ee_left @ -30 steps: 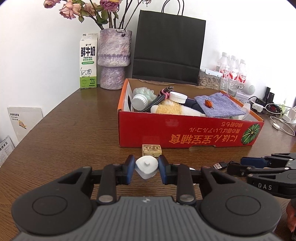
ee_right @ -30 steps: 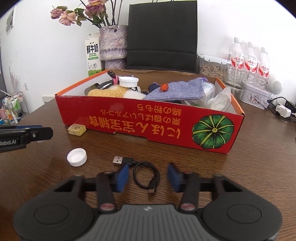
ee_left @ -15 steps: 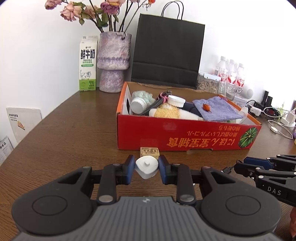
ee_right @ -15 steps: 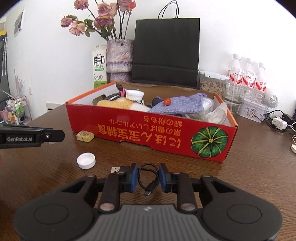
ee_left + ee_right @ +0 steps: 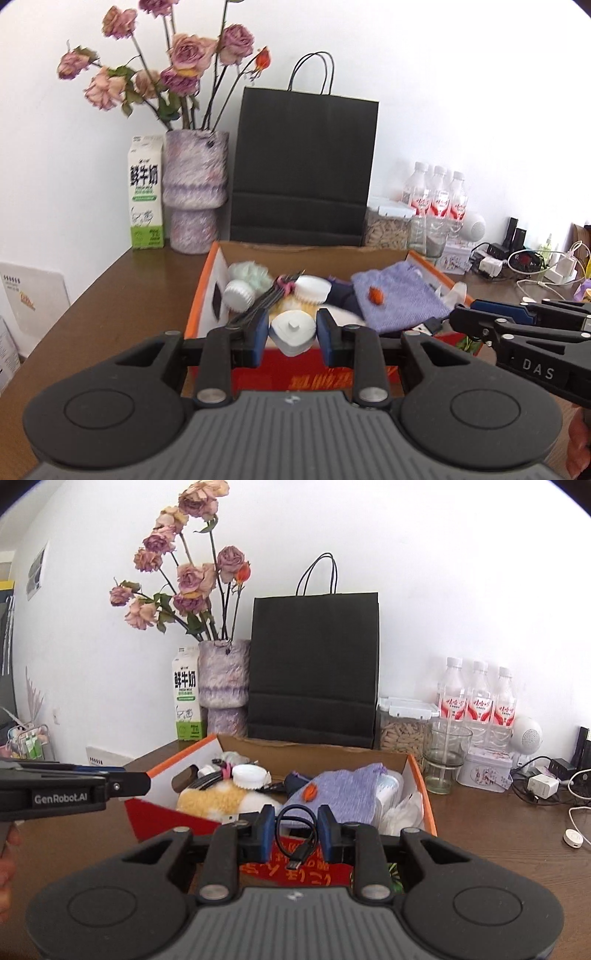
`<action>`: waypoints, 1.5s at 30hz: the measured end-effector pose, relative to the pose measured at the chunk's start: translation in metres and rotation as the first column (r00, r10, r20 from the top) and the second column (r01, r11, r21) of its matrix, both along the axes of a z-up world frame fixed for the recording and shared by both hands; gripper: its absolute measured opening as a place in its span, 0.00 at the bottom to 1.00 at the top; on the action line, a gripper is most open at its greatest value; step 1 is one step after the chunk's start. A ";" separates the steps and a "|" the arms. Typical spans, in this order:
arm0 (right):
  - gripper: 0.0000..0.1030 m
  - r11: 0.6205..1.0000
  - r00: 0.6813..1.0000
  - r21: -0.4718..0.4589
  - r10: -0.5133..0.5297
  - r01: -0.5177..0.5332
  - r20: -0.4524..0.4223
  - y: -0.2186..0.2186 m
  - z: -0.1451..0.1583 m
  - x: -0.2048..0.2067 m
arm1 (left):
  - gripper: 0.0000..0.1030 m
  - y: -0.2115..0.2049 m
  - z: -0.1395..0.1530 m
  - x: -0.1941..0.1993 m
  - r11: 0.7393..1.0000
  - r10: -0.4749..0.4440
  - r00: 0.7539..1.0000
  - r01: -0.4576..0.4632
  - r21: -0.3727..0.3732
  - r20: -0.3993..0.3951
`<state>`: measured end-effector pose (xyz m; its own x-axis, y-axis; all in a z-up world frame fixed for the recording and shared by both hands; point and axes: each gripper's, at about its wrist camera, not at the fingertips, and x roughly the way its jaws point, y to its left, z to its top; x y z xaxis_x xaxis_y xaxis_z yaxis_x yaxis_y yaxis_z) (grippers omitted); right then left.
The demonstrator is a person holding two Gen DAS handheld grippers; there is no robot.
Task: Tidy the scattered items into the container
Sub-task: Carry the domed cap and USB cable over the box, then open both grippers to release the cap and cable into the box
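The red cardboard box [image 5: 207, 280] [image 5: 421, 786] stands on the brown table, holding a purple cloth pouch [image 5: 399, 299], a yellow plush [image 5: 214, 797], white lids and other items. My left gripper [image 5: 291, 328] is shut on a white triangular cap [image 5: 292, 331] and holds it raised at the box's near wall. My right gripper [image 5: 296, 829] is shut on a coiled black USB cable [image 5: 295, 834], held above the box's near wall. The right gripper also shows at the right of the left wrist view [image 5: 461, 321].
Behind the box stand a black paper bag [image 5: 303, 166], a purple vase with dried roses [image 5: 195, 192] and a milk carton [image 5: 145, 192]. Water bottles [image 5: 476, 701], a glass [image 5: 445, 760], a pellet jar and chargers with cables [image 5: 539, 786] fill the back right.
Both grippers rose from the table toward the box. The right gripper closed on the USB cable and lifted it; the left kept its hold on the white cap.
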<state>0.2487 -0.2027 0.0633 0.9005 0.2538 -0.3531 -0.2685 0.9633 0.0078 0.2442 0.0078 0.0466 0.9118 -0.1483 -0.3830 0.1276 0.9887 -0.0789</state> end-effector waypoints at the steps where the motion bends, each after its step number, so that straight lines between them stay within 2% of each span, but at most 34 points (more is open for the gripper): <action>1: 0.23 1.000 1.000 0.007 -0.003 0.003 0.006 -0.001 0.002 0.005 | 0.28 -0.004 0.002 0.005 1.000 -0.004 1.000 0.004 -0.001 0.008; 9: 0.23 0.999 1.000 0.031 -0.010 0.009 0.010 -0.007 0.000 0.052 | 0.28 -0.028 -0.002 0.049 1.000 -0.010 0.999 0.011 -0.002 0.053; 20: 0.23 1.000 1.000 0.021 0.002 -0.002 -0.017 -0.015 -0.021 0.096 | 0.28 -0.037 -0.020 0.088 0.997 -0.012 0.996 0.005 0.080 0.091; 22: 0.25 1.000 1.000 0.019 0.000 0.000 -0.022 -0.016 -0.023 0.099 | 0.32 -0.037 -0.021 0.088 0.996 -0.003 0.995 -0.006 0.086 0.099; 23: 0.26 1.000 1.000 0.019 -0.004 0.004 -0.025 -0.016 -0.023 0.099 | 0.40 -0.036 -0.022 0.087 0.996 0.006 0.994 -0.015 0.082 0.111; 24: 0.40 1.000 1.000 0.018 -0.011 0.011 -0.026 -0.016 -0.024 0.099 | 0.47 -0.035 -0.021 0.085 0.997 0.016 0.992 -0.025 0.075 0.123; 25: 0.53 1.000 0.999 0.017 -0.014 0.014 -0.031 -0.016 -0.024 0.099 | 0.62 -0.032 -0.020 0.082 0.997 0.026 0.990 -0.036 0.064 0.140; 26: 0.76 1.000 1.000 0.020 -0.012 0.013 -0.029 -0.016 -0.024 0.097 | 0.80 -0.031 -0.019 0.079 0.997 0.037 0.987 -0.046 0.054 0.159; 27: 0.92 1.000 1.000 0.028 -0.014 0.014 -0.015 -0.017 -0.023 0.094 | 0.89 -0.029 -0.018 0.075 0.997 0.055 0.982 -0.064 0.046 0.183; 28: 0.94 0.999 1.000 0.028 -0.018 0.018 0.000 -0.016 -0.022 0.090 | 1.00 -0.028 -0.015 0.069 0.995 0.082 0.972 -0.092 0.035 0.219; 30: 0.98 0.999 1.000 0.023 -0.023 0.023 0.021 -0.015 -0.018 0.085 | 1.00 -0.026 -0.013 0.061 0.992 0.112 0.957 -0.122 0.021 0.268; 32: 1.00 0.999 0.999 0.032 -0.032 0.031 0.029 -0.015 -0.016 0.082 | 1.00 -0.025 -0.010 0.057 0.992 0.119 0.954 -0.126 0.007 0.275; 39: 1.00 0.999 0.999 0.016 -0.049 0.049 0.018 -0.013 -0.018 0.073 | 1.00 -0.020 -0.014 0.052 0.992 0.123 0.966 -0.125 -0.003 0.228; 45: 1.00 0.998 0.998 0.012 -0.059 0.059 0.010 -0.014 -0.020 0.064 | 1.00 -0.019 -0.019 0.046 0.993 0.114 0.974 -0.119 0.017 0.197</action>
<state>0.3128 -0.2167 0.0432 0.9177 0.2046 -0.3406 -0.2117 0.9772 0.0169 0.2907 -0.0112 0.0280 0.9797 -0.0285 -0.1982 0.0218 0.9991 -0.0358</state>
